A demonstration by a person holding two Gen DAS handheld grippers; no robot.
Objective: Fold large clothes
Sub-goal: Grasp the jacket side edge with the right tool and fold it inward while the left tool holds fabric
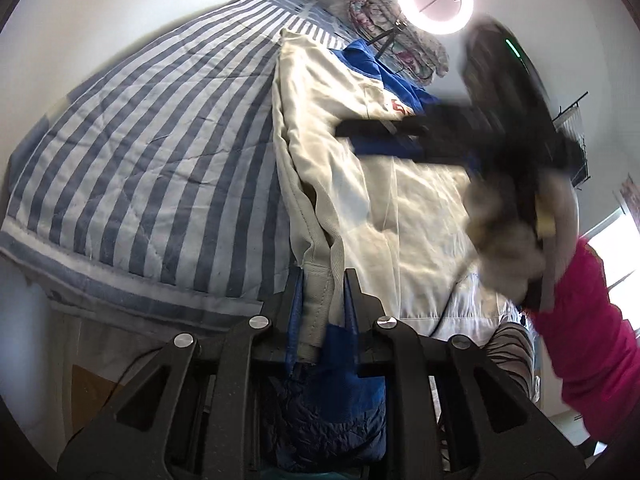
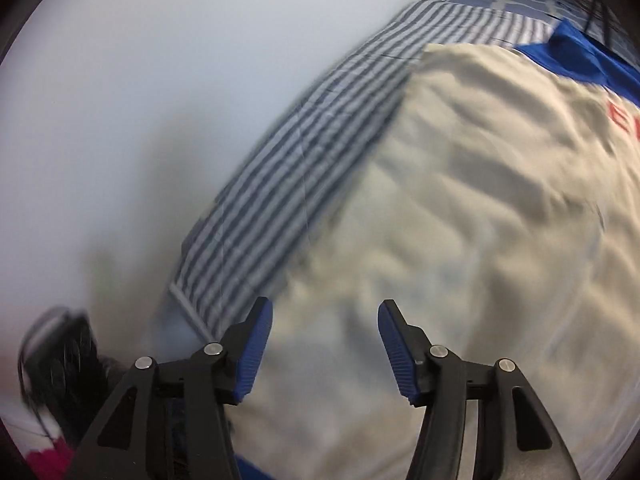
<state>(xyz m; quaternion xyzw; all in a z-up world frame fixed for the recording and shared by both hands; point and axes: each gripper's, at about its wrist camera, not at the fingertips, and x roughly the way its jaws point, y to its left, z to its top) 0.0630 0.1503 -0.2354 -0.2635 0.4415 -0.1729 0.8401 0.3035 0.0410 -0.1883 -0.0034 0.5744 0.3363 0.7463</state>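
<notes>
A large cream and blue garment [image 1: 372, 184] with red lettering lies lengthwise on a blue-and-white striped quilt [image 1: 160, 140]. My left gripper [image 1: 322, 276] is shut on the garment's ribbed cream hem at its near end, and the cloth bunches between the blue pads. In the left wrist view my right gripper [image 1: 348, 130] hovers blurred over the garment's far part, held by a gloved hand [image 1: 508, 232]. In the right wrist view the right gripper [image 2: 324, 308] stands open above the cream cloth [image 2: 460, 220], with nothing between its fingers.
A lit ring light [image 1: 435, 0] on a stand rises behind the bed, beside a patterned bundle [image 1: 380, 20]. A pink sleeve [image 1: 592, 320] fills the right edge. A pale wall [image 2: 120, 120] borders the quilt's left side. A dark object [image 2: 64, 368] lies at lower left.
</notes>
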